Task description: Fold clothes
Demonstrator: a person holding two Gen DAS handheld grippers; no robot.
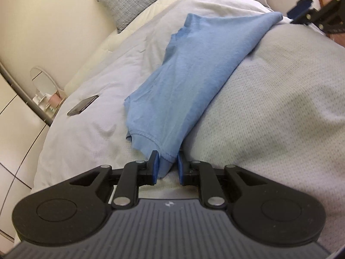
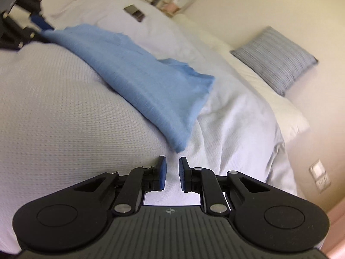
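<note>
- On the bed, a light blue cotton T-shirt (image 1: 189,75) lies folded into a long strip, draped along the line where a pale grey waffle-knit blanket (image 1: 280,99) meets a white quilted duvet (image 1: 90,116).
- The left gripper (image 1: 167,166) is low at the near end of the strip, its fingers pointing forward along the garment. The hemmed edge of the shirt sits between the two blue pads (image 1: 155,165), touching the left one; a small gap shows beside the right pad, so the jaws look partly closed around the hem rather than pressed tight on it.
- The right gripper (image 2: 172,173) hovers just above the bed at the opposite end of the shirt, angled down toward the seam between blanket and duvet. Its jaws are a little apart with nothing between them, and the nearest corner of the shirt (image 2: 138,82) ends just ahead of the fingertips without touching them.
- Each gripper shows in the other's view as a dark frame at the far end of the strip: the right one at the top right corner of the left wrist view, the left one (image 2: 19,23) at the top left of the right wrist view.
- A dark rectangular phone (image 1: 83,105) lies flat on the duvet, well apart from the shirt.
- A grey woven square cushion (image 1: 131,0) leans against the cream wall beyond the bed.
</note>
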